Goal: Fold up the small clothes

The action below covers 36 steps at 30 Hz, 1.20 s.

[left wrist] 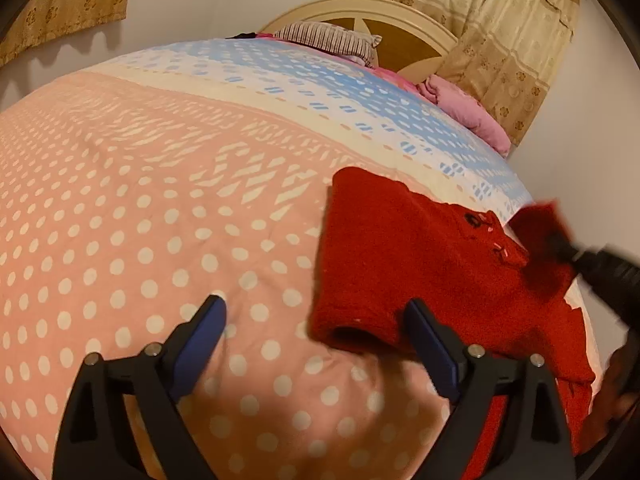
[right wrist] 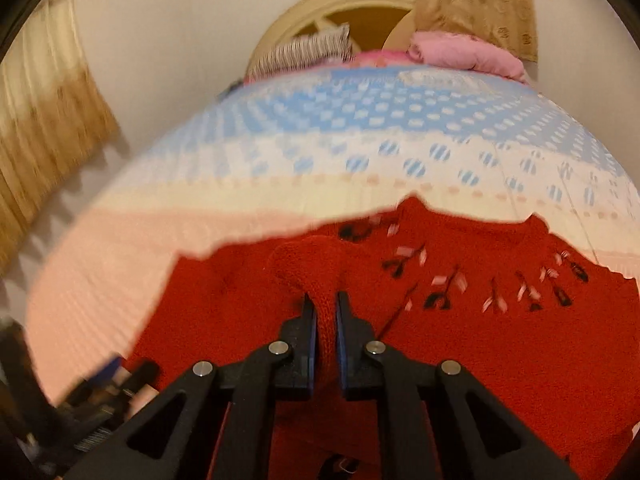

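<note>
Bedroom setting: a wide bedspread [left wrist: 140, 220] covered the frame, pink with white dots in the lower left, a cream band across the middle, blue-and-white pattern toward the top. Behind it stood a cream wooden headboard [left wrist: 372, 12] at upper centre, with tan floral curtains [left wrist: 500, 40] to the upper right. A striped pillow [left wrist: 328, 38] lay against the headboard; a pink folded blanket [left wrist: 476, 114] sat at the right edge of the bed.

Small red knitted sweater [left wrist: 420, 248] lay flat on the bedspread, lower right of the left wrist view, its near sleeve cuff pointing toward the bottom centre. In the right wrist view it filled the lower half, with pink and black stitched marks across its chest.

My left gripper [left wrist: 316, 316] stood wide open over the pink dotted cloth. Nothing was between the blue pads. The right-hand finger [left wrist: 430, 344] overlapped the sweater's sleeve edge in the picture; I could not tell whether it touched. The other finger was over bare bedspread.

My right gripper [right wrist: 326, 300] was clamped tight on a bunched fold of the red knit, which rose as a ridge out of the pads and stood above the rest of the garment. From the left wrist view that gripper showed blurred at the right edge, with red fabric lifted at its tip.
</note>
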Each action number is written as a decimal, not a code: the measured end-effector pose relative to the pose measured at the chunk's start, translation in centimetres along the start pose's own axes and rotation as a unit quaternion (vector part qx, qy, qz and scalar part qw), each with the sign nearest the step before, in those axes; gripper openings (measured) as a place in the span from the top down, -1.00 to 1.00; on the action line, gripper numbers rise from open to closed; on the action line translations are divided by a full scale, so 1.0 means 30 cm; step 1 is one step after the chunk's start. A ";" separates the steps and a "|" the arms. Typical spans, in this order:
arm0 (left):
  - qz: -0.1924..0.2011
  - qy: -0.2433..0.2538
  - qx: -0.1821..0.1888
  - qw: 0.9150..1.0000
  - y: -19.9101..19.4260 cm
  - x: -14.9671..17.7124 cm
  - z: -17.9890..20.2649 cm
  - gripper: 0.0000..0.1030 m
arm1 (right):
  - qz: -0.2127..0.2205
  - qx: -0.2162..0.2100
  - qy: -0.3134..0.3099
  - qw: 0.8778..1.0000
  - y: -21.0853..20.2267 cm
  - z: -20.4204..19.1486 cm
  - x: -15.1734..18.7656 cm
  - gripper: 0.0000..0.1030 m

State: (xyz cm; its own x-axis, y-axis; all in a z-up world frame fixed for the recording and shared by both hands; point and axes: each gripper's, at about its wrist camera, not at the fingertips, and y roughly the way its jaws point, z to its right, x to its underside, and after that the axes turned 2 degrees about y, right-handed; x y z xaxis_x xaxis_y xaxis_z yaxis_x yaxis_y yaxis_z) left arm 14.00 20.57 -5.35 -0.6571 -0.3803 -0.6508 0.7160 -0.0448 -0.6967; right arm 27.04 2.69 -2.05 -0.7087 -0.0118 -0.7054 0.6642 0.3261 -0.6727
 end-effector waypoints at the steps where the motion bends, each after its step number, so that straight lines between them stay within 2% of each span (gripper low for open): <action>1: 0.000 0.001 0.000 1.000 0.000 0.000 0.002 -0.84 | 0.017 -0.016 0.011 1.000 -0.037 0.018 -0.021 0.85; 6: -0.002 0.005 -0.005 1.000 0.008 -0.006 0.005 -0.87 | 0.086 -0.050 0.039 0.994 -0.194 0.078 -0.091 0.85; 10: -0.006 0.018 -0.017 1.000 0.019 -0.010 0.017 -0.89 | 0.119 -0.047 0.055 0.990 -0.289 0.152 -0.113 0.85; 13: -0.007 0.021 -0.021 1.000 0.024 -0.011 0.019 -0.89 | 0.133 -0.020 0.060 0.989 -0.332 0.226 -0.084 0.85; 19: -0.009 0.025 -0.027 0.999 0.027 -0.009 0.028 -0.89 | 0.133 0.024 0.106 0.985 -0.361 0.423 0.025 0.85; 24: -0.010 0.030 -0.034 0.999 0.035 -0.012 0.034 -0.89 | 0.116 0.054 0.152 0.980 -0.358 0.583 0.121 0.85; 26: -0.009 0.031 -0.034 0.999 0.033 -0.011 0.034 -0.89 | 0.103 0.046 0.169 0.979 -0.337 0.623 0.152 0.85; 29: 0.000 0.034 -0.013 0.999 0.022 -0.010 0.035 -0.89 | 0.081 0.043 0.187 0.978 -0.298 0.648 0.193 0.85; 31: 0.011 0.051 0.013 0.999 -0.001 -0.007 0.053 -0.89 | 0.075 0.034 0.192 0.978 -0.289 0.639 0.196 0.85; 34: 0.015 0.091 0.049 0.995 -0.041 0.005 0.109 -0.89 | 0.087 0.029 0.171 0.981 -0.316 0.587 0.145 0.85; 36: -0.004 0.122 0.085 0.989 -0.057 0.015 0.171 -0.89 | 0.100 0.021 0.158 0.982 -0.349 0.551 0.099 0.85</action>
State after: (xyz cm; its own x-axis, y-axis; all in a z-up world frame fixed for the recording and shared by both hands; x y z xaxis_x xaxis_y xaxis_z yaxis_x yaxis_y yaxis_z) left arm 13.69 15.74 -2.91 -0.6854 -0.1469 -0.7132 0.7262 -0.2093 -0.6548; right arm 21.92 -16.39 -0.80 -0.5974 0.3444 -0.7242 0.8019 0.2527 -0.5413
